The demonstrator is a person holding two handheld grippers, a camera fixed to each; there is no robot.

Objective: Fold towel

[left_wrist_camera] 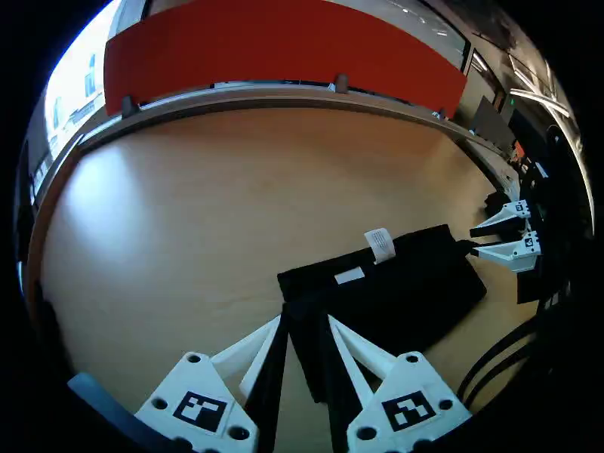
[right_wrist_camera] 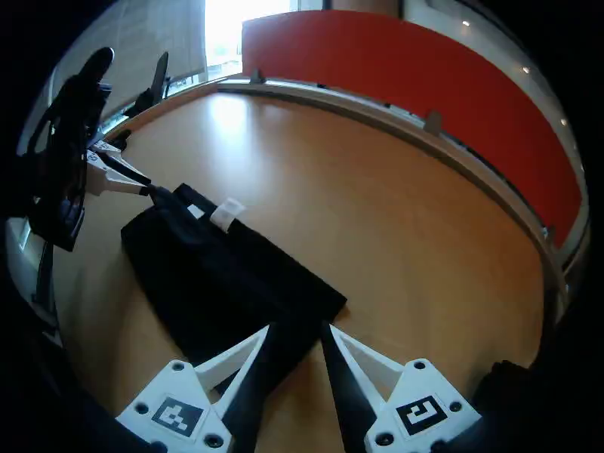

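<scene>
A black towel [left_wrist_camera: 392, 287] [right_wrist_camera: 219, 272] lies folded into a long strip on the wooden table [left_wrist_camera: 211, 196]. A white label [left_wrist_camera: 380, 244] [right_wrist_camera: 226, 213] sticks out of its far edge. In the left gripper view my left gripper [left_wrist_camera: 306, 323] is shut on the near end of the towel, with cloth running down between its fingers. The right gripper view shows that gripper [right_wrist_camera: 151, 190] pinching the far corner into a point. My right gripper [right_wrist_camera: 296, 330] is shut on the opposite end, and it appears across the towel [left_wrist_camera: 473, 242] in the left gripper view.
A red partition [left_wrist_camera: 279, 45] [right_wrist_camera: 423, 68] stands along the table's far edge. Dark office chairs [right_wrist_camera: 158, 72] stand by a bright window. Black cables [left_wrist_camera: 498, 362] hang near the table's right edge. Bare table surface [right_wrist_camera: 392, 211] spreads beyond the towel.
</scene>
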